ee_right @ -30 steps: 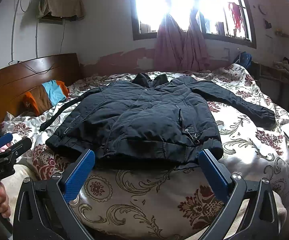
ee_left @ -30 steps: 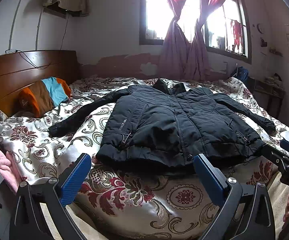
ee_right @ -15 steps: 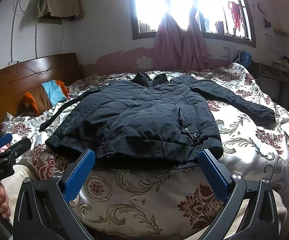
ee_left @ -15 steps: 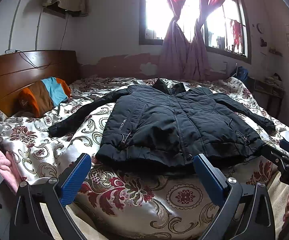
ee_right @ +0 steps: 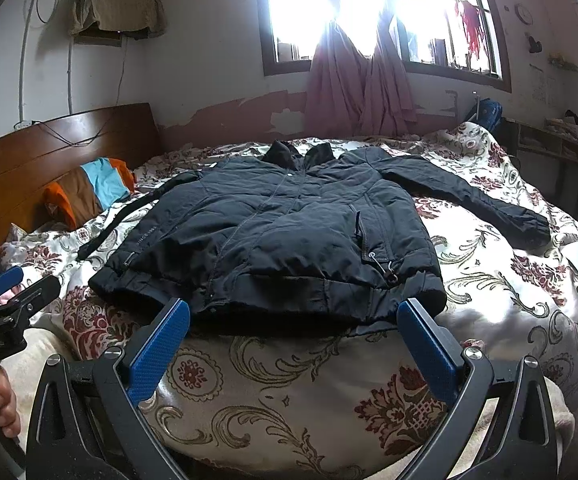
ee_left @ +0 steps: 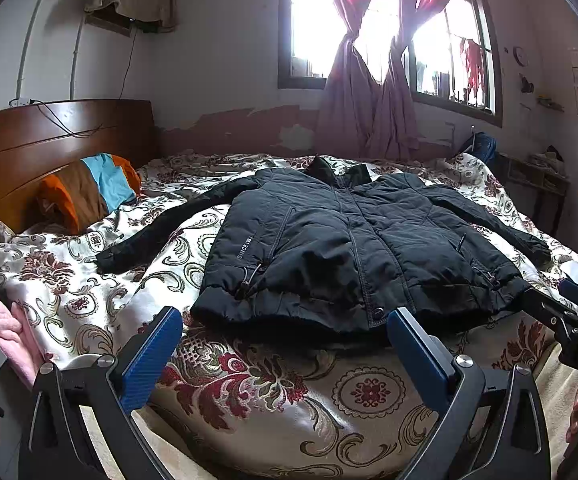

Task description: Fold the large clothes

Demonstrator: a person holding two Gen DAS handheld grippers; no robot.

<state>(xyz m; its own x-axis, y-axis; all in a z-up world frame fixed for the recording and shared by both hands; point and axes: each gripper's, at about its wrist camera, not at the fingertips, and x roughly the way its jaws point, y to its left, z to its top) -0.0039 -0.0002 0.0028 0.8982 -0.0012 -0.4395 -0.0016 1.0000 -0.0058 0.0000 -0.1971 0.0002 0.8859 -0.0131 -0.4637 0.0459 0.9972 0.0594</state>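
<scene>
A black padded jacket (ee_left: pixel 349 240) (ee_right: pixel 289 240) lies flat, front up, on a bed with a floral cover (ee_left: pixel 269 380) (ee_right: pixel 289 380). Its collar points toward the window and both sleeves are spread out to the sides. My left gripper (ee_left: pixel 285 336) is open, just short of the hem on the jacket's left half, with nothing between its blue pads. My right gripper (ee_right: pixel 295 328) is open in front of the hem on the right half, also holding nothing. Each gripper shows at the edge of the other's view.
A wooden headboard (ee_left: pixel 49 140) stands at the left, with an orange, brown and blue pillow (ee_left: pixel 89 192) against it. Pink cloth (ee_left: pixel 1 320) lies at the bed's left edge. Curtained windows (ee_left: pixel 369 60) are behind; a side table (ee_left: pixel 537 176) stands at the right.
</scene>
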